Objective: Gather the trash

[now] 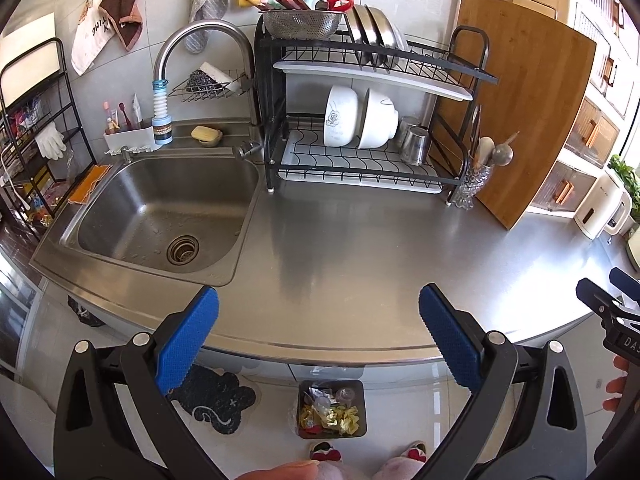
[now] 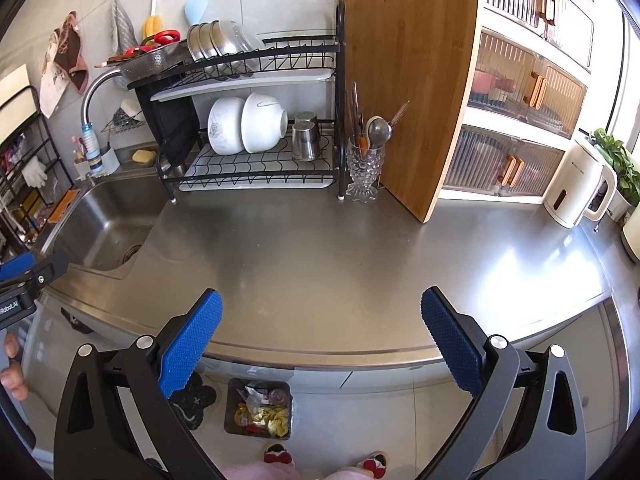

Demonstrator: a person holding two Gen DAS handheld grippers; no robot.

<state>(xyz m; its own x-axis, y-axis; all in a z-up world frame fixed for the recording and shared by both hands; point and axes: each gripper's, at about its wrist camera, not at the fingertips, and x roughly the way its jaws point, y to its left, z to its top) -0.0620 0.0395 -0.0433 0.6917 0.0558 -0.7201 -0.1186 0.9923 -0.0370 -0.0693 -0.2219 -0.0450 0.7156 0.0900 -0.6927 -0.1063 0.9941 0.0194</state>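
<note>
A small square trash bin stands on the floor below the counter's front edge, holding crumpled yellow wrappers, clear plastic and red scraps. The right wrist view shows the same trash bin. My left gripper hangs open above the counter edge, nothing between its blue pads. My right gripper is open too and holds nothing. Each gripper shows at the edge of the other's view: the right gripper, the left gripper. No loose trash shows on the steel counter.
A steel sink lies at the left, a black dish rack with bowls behind the counter, a wooden cutting board leaning at the back, a white kettle at the right. A black mat and slippered feet are on the floor.
</note>
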